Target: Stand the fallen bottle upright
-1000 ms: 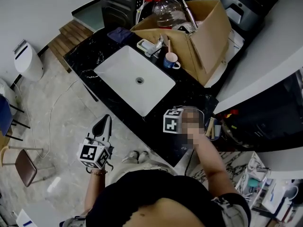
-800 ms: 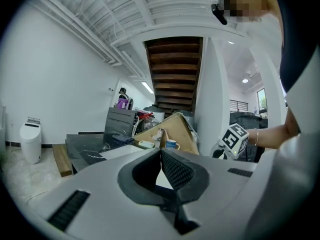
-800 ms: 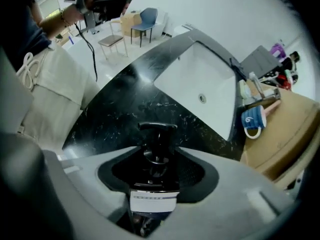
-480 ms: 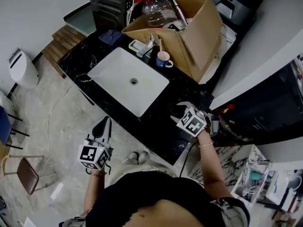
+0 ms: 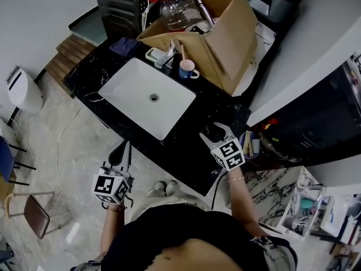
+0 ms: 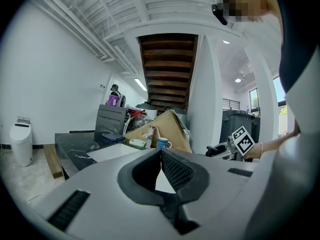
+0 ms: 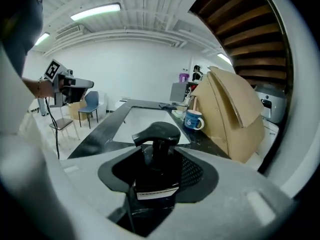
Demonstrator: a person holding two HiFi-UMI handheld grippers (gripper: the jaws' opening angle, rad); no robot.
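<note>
The glossy black bottle (image 7: 152,176), with a pale label strip and a rounded pump head (image 7: 156,133), is pinched between the ribbed fingers of the right gripper (image 5: 214,133) over the black veined stone table (image 5: 186,151), right of the white rectangular sink (image 5: 148,97). Its long axis stands upright, pump on top, spout pointing left in the right gripper view. The fingers of the left gripper (image 6: 160,154) are pressed together.

top (image 5: 180,236): black, at 6 o'clock
wrists: a thin bracelet (image 5: 235,179) on each
left gripper (image 5: 124,147): 8 o'clock; grey shell, black meshed pads (image 6: 177,171), black-and-white marker cube (image 5: 111,186)
right gripper (image 5: 214,131): 4 o'clock; same build
</note>
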